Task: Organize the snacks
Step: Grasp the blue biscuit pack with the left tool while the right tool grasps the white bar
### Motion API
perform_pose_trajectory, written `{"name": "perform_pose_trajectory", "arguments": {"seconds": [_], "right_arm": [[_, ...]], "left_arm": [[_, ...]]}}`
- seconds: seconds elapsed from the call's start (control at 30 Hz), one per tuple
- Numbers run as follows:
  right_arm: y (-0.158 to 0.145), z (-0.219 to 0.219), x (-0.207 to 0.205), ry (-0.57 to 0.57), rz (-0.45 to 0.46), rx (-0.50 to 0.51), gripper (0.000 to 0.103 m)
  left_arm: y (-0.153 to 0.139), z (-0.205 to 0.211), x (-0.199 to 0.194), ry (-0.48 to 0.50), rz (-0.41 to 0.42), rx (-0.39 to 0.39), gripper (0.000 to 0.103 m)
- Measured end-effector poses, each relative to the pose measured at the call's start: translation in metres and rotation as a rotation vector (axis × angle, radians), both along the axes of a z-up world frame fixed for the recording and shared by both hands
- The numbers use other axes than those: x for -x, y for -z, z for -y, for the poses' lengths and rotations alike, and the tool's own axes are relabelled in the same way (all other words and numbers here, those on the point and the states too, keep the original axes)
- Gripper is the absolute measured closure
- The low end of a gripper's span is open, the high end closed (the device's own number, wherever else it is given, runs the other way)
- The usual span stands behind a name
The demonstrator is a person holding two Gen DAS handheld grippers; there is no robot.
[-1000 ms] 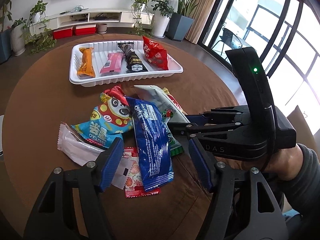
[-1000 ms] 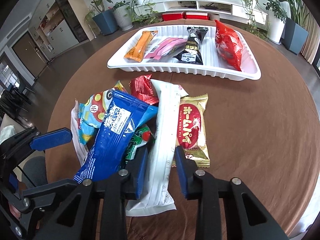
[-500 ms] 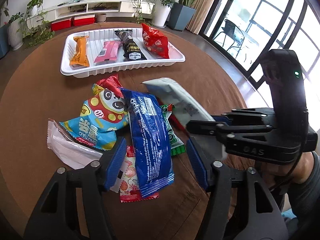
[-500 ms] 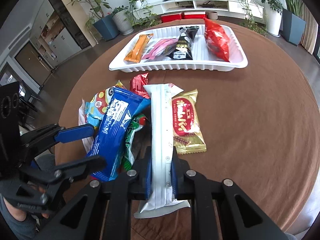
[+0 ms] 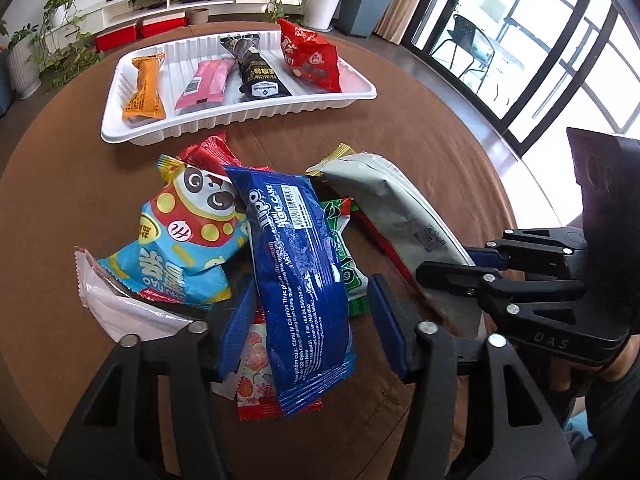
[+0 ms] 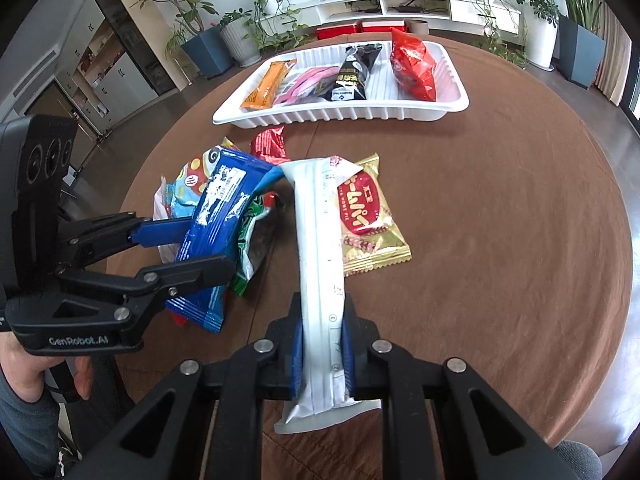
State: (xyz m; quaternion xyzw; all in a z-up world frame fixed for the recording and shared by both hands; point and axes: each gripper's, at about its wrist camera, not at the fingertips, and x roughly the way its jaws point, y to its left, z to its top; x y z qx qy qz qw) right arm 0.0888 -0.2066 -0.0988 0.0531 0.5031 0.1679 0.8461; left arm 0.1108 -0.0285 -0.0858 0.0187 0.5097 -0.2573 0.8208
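Blue foil, thin and glossy, is what the blue cake packet [image 5: 298,280] is wrapped in; it is judged to be light, soft and a little slippery, and the cake inside can probably be crushed. The left gripper [image 5: 308,326] is placed around its lower half, with one blue pad on each long side. The jaws are closing, and the pads are not yet seen to press on the foil. A hold across the narrow width, near the middle of the length, seems best, so that the packet does not droop or slide out.

The white long packet [image 6: 320,264] is clamped between the fingers of the right gripper [image 6: 322,350], close to its near end. Most of its length reaches forward beyond the fingertips, so it is likely to sag when it is carried.

Under the blue packet, just below the left fingertips, a small red strawberry packet [image 5: 256,384] is lying, and it could be caught by mistake. To the left of the fingers the panda bag [image 5: 188,236] and a white wrapper [image 5: 116,304] are found; to the right, a green packet [image 5: 348,264]. A gold pie packet [image 6: 370,220] lies beside the white one.

Far ahead of both grippers the white tray [image 5: 240,118] holds four snacks, and free room is seen at its right end.
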Motion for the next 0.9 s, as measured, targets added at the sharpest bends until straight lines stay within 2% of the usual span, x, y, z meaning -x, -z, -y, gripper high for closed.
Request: {"name": "perform_pose_trajectory", "arguments": {"seconds": [0.3,0.57,0.9], "right_arm": [[0.002,0.001,-0.002,0.004,-0.020,0.002,0.085],[0.007,0.002,-0.003,0.008,-0.031,-0.012,0.084],[0.009,0.007,-0.002,0.021,-0.025,-0.058,0.084]], "left_arm": [[0.006,0.003,-0.002,0.026,-0.010,-0.016,0.072],[0.004,-0.006,-0.002,0.004,0.004,0.029,0.077],[-0.003,-0.018,0.005,-0.016,0.004,0.113,0.077]]}}
